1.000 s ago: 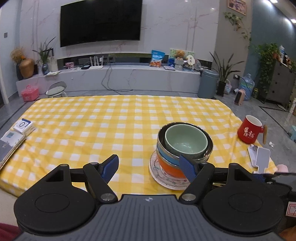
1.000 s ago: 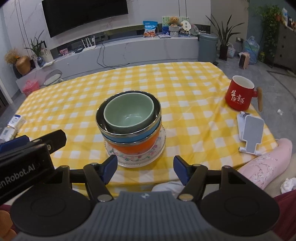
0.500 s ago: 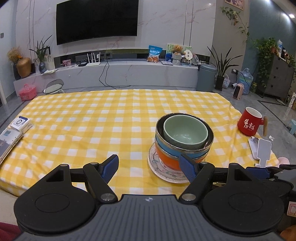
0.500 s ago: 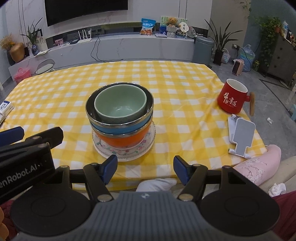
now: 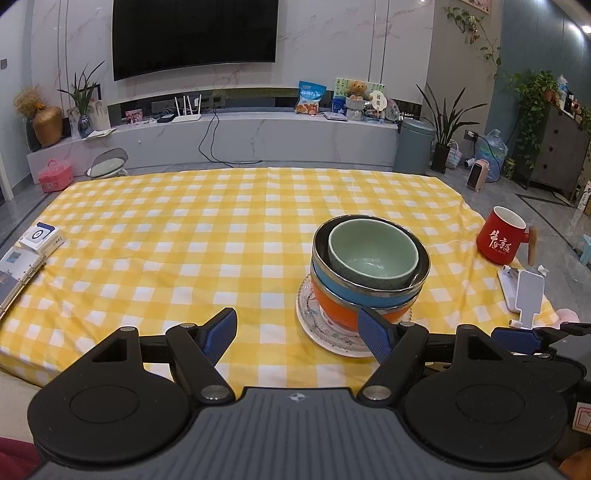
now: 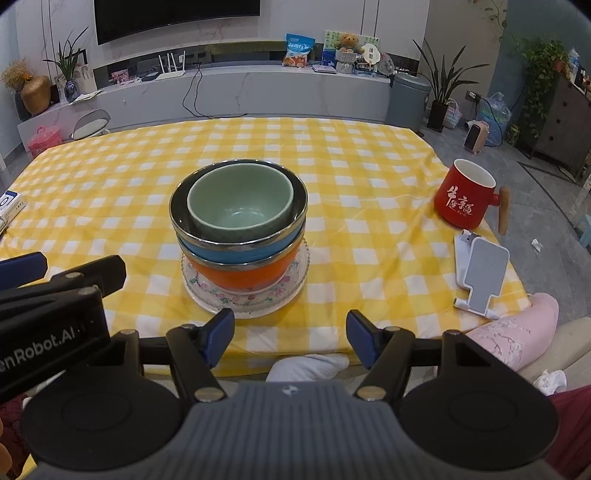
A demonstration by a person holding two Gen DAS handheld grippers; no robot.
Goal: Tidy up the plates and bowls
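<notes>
A yellow checked table [image 6: 332,155] carries the stack near its front edge. Both the left gripper [image 5: 297,334] and right gripper [image 6: 290,338] are spread wide, holding nothing. A green bowl [image 6: 240,201] nests in blue [image 6: 240,253] and orange [image 6: 240,275] bowls on a plate [image 6: 295,280].

Bowls [image 6: 240,221] stacked on plate [image 6: 258,301], mug [image 6: 463,199] right.

Marble wall [image 5: 332,44], black TV [image 5: 194,35], long white console [image 5: 240,136], grey floor [image 5: 517,199], dresser [image 5: 561,147].
</notes>
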